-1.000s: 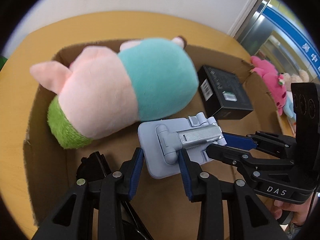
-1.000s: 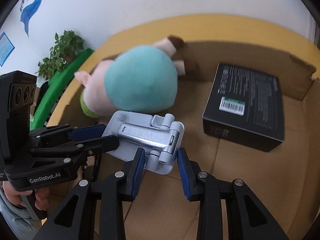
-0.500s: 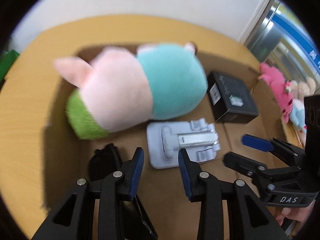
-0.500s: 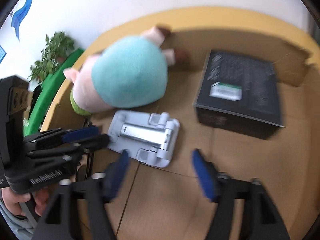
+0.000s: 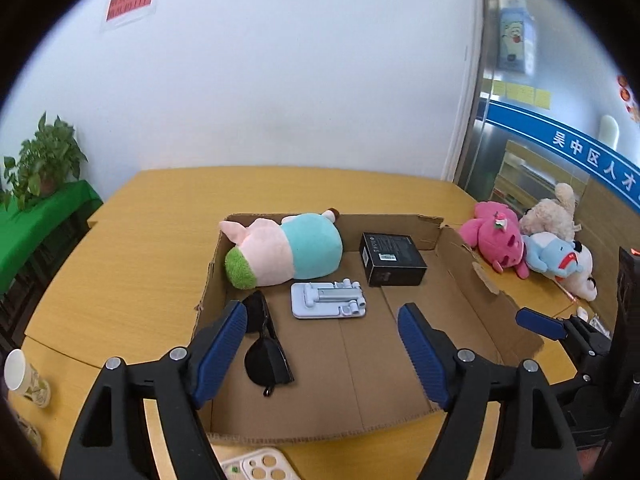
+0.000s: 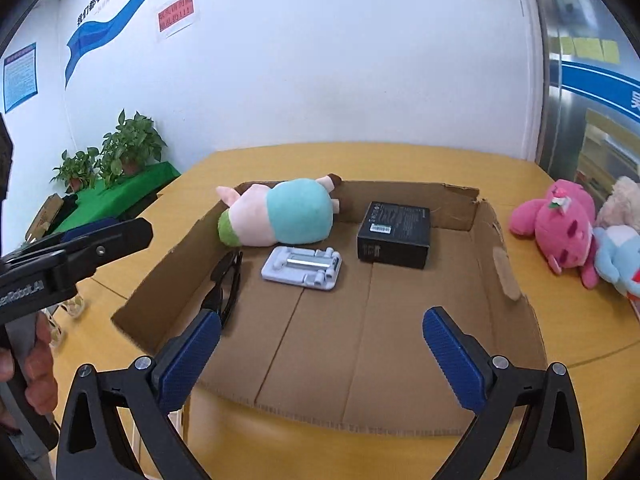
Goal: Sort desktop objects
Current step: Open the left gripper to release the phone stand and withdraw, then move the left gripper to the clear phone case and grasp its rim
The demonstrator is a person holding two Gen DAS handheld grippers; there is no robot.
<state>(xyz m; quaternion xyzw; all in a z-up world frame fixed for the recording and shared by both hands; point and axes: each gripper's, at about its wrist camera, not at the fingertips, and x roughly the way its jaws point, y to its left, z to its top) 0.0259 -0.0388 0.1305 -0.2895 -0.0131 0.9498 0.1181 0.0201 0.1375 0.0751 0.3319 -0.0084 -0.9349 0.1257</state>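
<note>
A shallow cardboard box [image 5: 452,236] [image 6: 516,280] lies on the yellow table. Inside it lie a pig plush in a teal shirt [image 5: 288,250] [image 6: 280,214], a grey folding phone stand [image 5: 328,300] [image 6: 302,268], a black box [image 5: 392,258] [image 6: 394,236] and black sunglasses [image 5: 266,344] [image 6: 226,280]. My left gripper [image 5: 324,352] is open and empty, above the box's near part. My right gripper [image 6: 322,354] is open and empty, also above the near part. Each gripper shows at the edge of the other's view.
Pink, blue and cream plush toys [image 5: 532,240] [image 6: 560,228] lie on the table right of the box. A paper cup [image 5: 18,372] stands at the near left. A white phone case [image 5: 260,466] lies before the box. Potted plants [image 6: 116,152] stand on a green-covered side table.
Both grippers have let go of the phone stand, opened wide and pulled back and up from the box. The stand now lies flat inside the box.
</note>
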